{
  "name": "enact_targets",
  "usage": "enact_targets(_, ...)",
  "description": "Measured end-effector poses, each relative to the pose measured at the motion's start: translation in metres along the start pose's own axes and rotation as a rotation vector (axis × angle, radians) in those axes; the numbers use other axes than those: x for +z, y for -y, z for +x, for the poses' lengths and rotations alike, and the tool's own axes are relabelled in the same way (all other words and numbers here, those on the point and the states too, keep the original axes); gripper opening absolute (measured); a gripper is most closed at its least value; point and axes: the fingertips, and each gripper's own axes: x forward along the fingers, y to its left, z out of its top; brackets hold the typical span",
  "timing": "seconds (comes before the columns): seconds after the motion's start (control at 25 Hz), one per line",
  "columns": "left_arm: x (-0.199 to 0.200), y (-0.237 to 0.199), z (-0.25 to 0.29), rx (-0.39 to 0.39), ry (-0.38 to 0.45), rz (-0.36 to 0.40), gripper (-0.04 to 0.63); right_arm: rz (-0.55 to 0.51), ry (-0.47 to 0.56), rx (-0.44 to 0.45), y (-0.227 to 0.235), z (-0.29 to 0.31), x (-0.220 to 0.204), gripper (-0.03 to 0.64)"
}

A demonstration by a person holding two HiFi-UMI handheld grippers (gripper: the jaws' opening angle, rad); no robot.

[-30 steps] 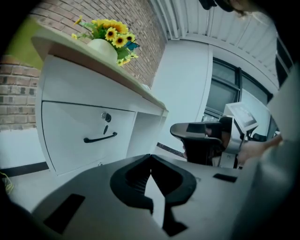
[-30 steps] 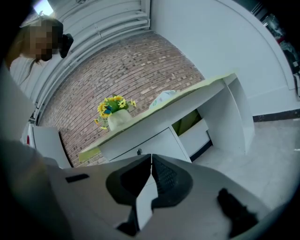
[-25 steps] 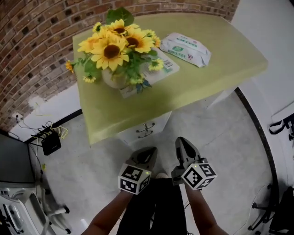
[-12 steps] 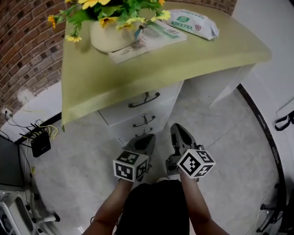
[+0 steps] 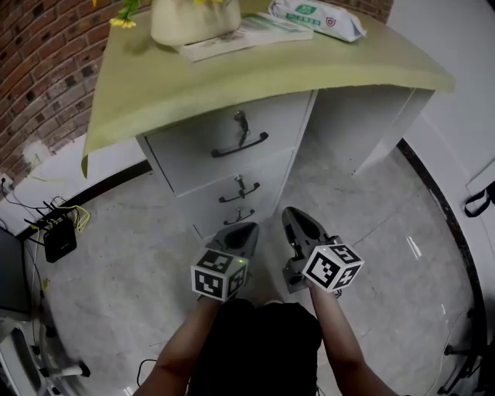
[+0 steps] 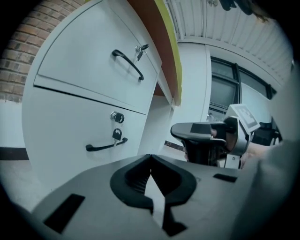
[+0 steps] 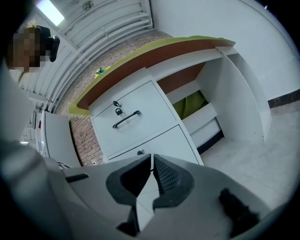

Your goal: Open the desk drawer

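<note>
Left gripper [image 5: 244, 230], right gripper [image 5: 294, 215] hovering side by side above floor [image 5: 139, 255], both jaw pairs pressing together, pinching nothing. Both pointing toward drawer stack [image 5: 259, 186] just ahead, not touching it. Top drawer [image 5: 203, 139] sitting closed under desk top [image 5: 232, 77], black handle [image 5: 240, 146] untouched, key [image 5: 240, 120] sticking from lock. Vase [image 5: 193, 22], wipes pack [image 5: 317, 19] resting farther back on desk.

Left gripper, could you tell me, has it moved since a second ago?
Yes; the left gripper has sunk, from beside the desk top down towards the lower drawers.
</note>
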Motion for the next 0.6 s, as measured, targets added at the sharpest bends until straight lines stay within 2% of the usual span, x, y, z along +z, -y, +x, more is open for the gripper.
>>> enact_targets(0.36, -0.041, -0.031, 0.020, -0.020, 0.107, -0.120, 0.009, 0.066, -0.042, 0.038, 0.029, 0.012, -0.057, 0.014)
enact_targets(0.6, -0.059, -0.042, 0.039, -0.009, 0.202, -0.282, 0.009, 0.140, -0.069, 0.050, 0.051, 0.024, -0.092, 0.014)
